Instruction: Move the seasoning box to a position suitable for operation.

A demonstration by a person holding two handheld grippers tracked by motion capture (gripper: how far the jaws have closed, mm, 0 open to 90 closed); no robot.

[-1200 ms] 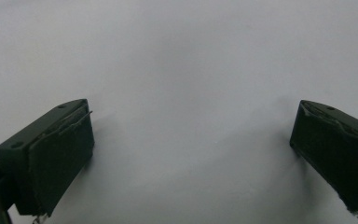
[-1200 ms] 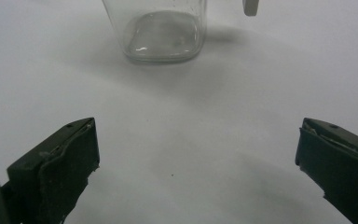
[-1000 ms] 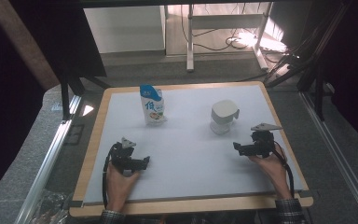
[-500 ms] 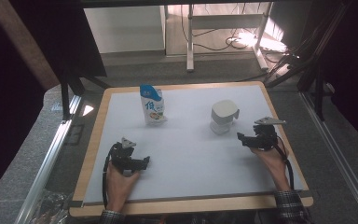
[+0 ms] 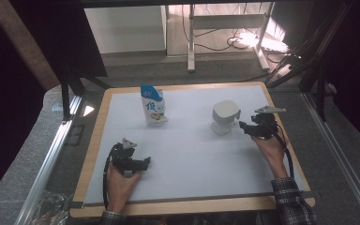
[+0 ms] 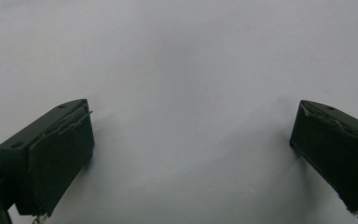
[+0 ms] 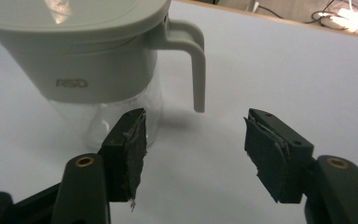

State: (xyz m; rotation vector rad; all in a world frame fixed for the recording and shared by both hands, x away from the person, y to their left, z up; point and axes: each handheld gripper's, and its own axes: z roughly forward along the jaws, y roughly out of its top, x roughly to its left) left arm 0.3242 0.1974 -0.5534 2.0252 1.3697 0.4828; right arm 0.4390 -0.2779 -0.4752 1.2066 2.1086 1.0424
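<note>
Now line your right tongs (image 7: 195, 151) up on the handle (image 7: 193, 63) of the jug (image 5: 225, 116), which stands at two o'clock on the worktop (image 5: 192, 154). Their jaws have just been closing, with nothing between them yet, so straddle the handle before squeezing. Your left tongs (image 6: 191, 154), at seven o'clock, gape empty.

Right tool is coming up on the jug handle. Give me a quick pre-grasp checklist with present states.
1. Jug upright on the table: ok.
2. Jug handle unobstructed: ok.
3. Right tool has been closing, nothing yet between its jaws, gap wider than the handle: ok.
4. Handle between the jaws: not ok, it stands ahead of them.
5. Left tool open over bare table, apart: ok.
6. Milk carton upright, apart from the jug: ok.
</note>
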